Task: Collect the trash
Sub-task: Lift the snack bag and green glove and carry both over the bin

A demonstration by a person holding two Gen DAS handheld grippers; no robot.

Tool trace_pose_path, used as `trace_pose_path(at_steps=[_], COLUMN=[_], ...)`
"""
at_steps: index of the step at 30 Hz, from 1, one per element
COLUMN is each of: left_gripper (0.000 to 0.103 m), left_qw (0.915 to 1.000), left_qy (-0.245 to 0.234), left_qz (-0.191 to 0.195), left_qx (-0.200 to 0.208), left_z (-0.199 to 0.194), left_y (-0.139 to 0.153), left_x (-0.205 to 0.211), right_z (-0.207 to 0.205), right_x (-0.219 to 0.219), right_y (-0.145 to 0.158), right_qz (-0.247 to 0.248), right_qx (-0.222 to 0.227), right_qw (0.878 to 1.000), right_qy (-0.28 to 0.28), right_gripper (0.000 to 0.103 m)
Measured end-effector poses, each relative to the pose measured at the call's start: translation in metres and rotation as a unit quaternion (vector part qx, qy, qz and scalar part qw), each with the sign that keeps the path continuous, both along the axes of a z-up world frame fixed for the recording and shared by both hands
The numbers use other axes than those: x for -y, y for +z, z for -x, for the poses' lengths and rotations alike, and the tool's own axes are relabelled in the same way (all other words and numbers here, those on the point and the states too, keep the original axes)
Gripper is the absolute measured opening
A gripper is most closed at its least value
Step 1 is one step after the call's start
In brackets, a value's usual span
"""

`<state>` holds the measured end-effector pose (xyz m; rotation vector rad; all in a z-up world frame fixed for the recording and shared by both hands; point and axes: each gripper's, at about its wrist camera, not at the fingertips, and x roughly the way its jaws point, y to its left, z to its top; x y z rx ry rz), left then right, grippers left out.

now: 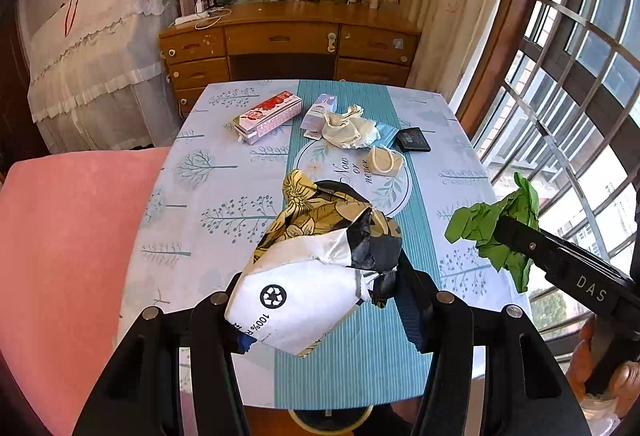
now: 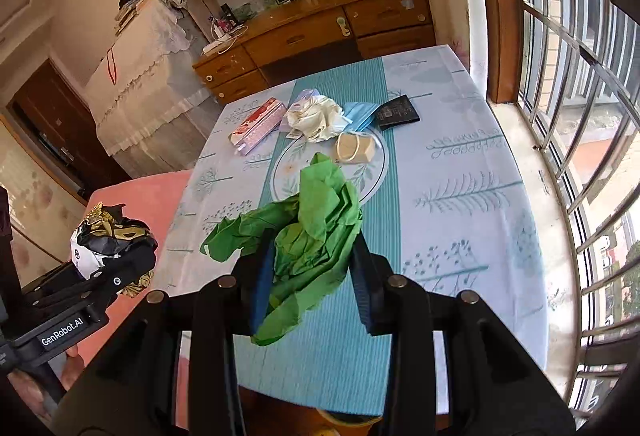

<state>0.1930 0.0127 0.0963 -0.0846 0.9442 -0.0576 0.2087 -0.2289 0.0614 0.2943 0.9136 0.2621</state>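
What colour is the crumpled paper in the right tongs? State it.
Bright green: the crumpled tissue-like paper, clearest in the right wrist view.

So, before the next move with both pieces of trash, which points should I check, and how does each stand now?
1. Left gripper grips the crumpled printed wrapper: ok.
2. Right gripper grips the green paper: ok.
3. Both loads are clear of the table: ok.
4. Trash bin located: cannot tell, none in view.
5. Table cleared: not ok; the pink carton, white crumpled wad and black wallet remain.
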Motion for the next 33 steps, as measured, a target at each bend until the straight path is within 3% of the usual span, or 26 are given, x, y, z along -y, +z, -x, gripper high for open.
trace_pose_path(at_steps=[7,15,23,33], left_gripper=[0.055,0.055,0.055,0.055], left_qw=[0.9986,0.9961,0.9919,0.9780], left_qy=[-0.040,-0.085,-0.118,-0.147], left_qz=[0.003,0.008,0.011,-0.003], left_qx=[0.034,0.021,-0.046,-0.148], left_z=[0.101,0.199,0.239,0.251], left_y=[0.024,0.011,-0.045,-0.155], left_x=[-0.033,-0.058,-0.053,-0.015], right_z=[0.110,0.216,0.271,0.283], right_x=[-0.042,-0.081,-0.097,-0.078], right_y=[0.019,0.012,-0.031,-0.141], right_qz=[0.003,0.028,0.055,0.061], right_qx=[0.001,-0.010,-0.065,-0.167], right_qw=[1.000,0.999,0.996,0.983], right_qy=[-0.016,-0.023,-0.019,-0.040], right_gripper=[0.032,0.032,0.032,0.032])
